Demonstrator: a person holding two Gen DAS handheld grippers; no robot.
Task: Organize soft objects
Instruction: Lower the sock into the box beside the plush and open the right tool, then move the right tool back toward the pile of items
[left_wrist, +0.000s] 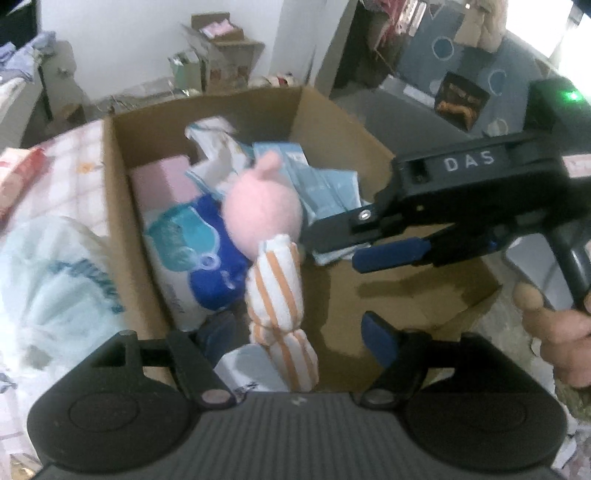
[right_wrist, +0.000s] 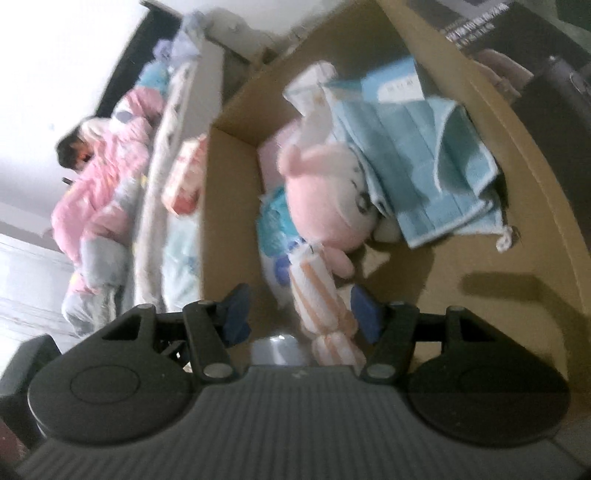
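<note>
An open cardboard box (left_wrist: 332, 122) holds a pink plush pig (left_wrist: 262, 210) in a blue outfit, a rolled white-and-orange striped cloth (left_wrist: 275, 288), a tissue pack (left_wrist: 177, 243) and light blue towels (left_wrist: 321, 184). My left gripper (left_wrist: 295, 339) is open over the box, with the striped cloth between its fingers. My right gripper (left_wrist: 332, 243) reaches in from the right, jaws apart. In the right wrist view the box wall (right_wrist: 229, 206), the pig (right_wrist: 325, 199), the striped cloth (right_wrist: 325, 295) and the blue towels (right_wrist: 424, 162) show, and the right gripper (right_wrist: 301, 314) is open around the cloth.
A bed with a checked sheet (left_wrist: 62, 173) and a plastic-wrapped pack (left_wrist: 55, 280) lies left of the box. Cardboard boxes (left_wrist: 221, 51) stand by the far wall. A person in pink (right_wrist: 107, 184) sits on the bed. A dark box (right_wrist: 517, 48) stands behind the cardboard box.
</note>
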